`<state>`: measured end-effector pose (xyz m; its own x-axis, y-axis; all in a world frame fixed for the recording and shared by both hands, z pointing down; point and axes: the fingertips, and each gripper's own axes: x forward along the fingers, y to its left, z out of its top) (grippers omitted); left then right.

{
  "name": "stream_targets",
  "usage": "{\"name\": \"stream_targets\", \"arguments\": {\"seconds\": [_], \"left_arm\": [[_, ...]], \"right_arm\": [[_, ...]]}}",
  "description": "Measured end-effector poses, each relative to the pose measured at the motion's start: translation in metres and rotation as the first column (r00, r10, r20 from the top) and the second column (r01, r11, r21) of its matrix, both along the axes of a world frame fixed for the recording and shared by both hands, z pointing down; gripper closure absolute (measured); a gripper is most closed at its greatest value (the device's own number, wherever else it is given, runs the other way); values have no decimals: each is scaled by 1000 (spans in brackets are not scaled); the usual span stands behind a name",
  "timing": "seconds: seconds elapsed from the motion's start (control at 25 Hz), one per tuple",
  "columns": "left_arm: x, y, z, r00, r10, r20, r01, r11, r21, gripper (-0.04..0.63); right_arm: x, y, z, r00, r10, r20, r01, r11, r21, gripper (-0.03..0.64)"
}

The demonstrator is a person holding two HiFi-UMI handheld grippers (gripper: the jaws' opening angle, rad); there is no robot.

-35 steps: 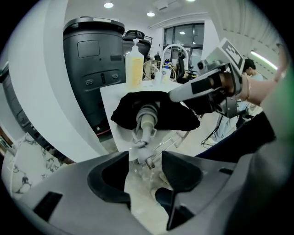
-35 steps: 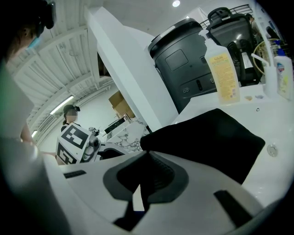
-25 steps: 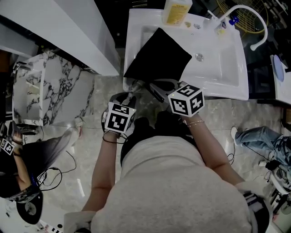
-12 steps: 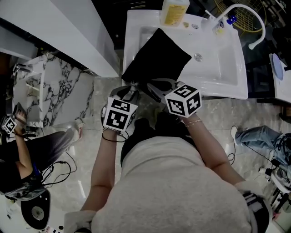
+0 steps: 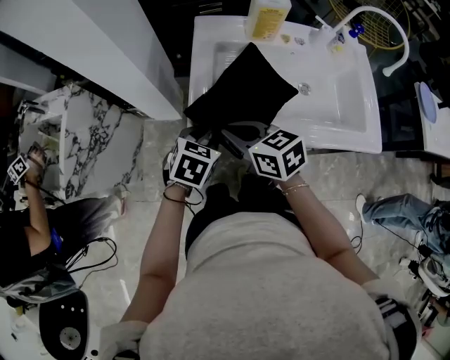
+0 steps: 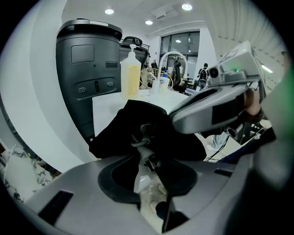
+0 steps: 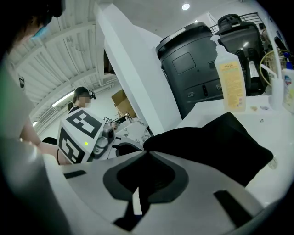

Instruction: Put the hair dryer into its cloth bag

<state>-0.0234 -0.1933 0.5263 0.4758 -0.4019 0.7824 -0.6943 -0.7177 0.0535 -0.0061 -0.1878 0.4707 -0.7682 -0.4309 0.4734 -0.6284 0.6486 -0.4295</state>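
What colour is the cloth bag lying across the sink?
Plain black, no pattern. The head view shows the cloth bag best.

Hair dryer: I cannot make it out in any view.
Yellow bottle (image 5: 268,17): upper part is cut off at the head view's top edge.
Left gripper (image 6: 147,158): cord (image 6: 143,135) at the tips, grip unclear to me.

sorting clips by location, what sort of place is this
Probably a washroom or salon wash station, maybe staged: a white washbasin with a curved tap, a yellow pump bottle at its back edge, and marble-look flooring.
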Motion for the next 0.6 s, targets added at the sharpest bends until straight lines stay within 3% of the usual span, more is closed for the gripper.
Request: {"name": "stream_targets", "arguments": {"seconds": [0.32,0.6], "left_arm": [[10,-13,11,1000,1,2,-1,1000,-10,489],[12,-11,25,998,19,67,-18,1000,-26,489]], "right_arm": [[-4,-2,4,1000,5,4,-5,1000,-16,606],[0,-1,7,1000,8,8,-8,1000,-23,606]]}}
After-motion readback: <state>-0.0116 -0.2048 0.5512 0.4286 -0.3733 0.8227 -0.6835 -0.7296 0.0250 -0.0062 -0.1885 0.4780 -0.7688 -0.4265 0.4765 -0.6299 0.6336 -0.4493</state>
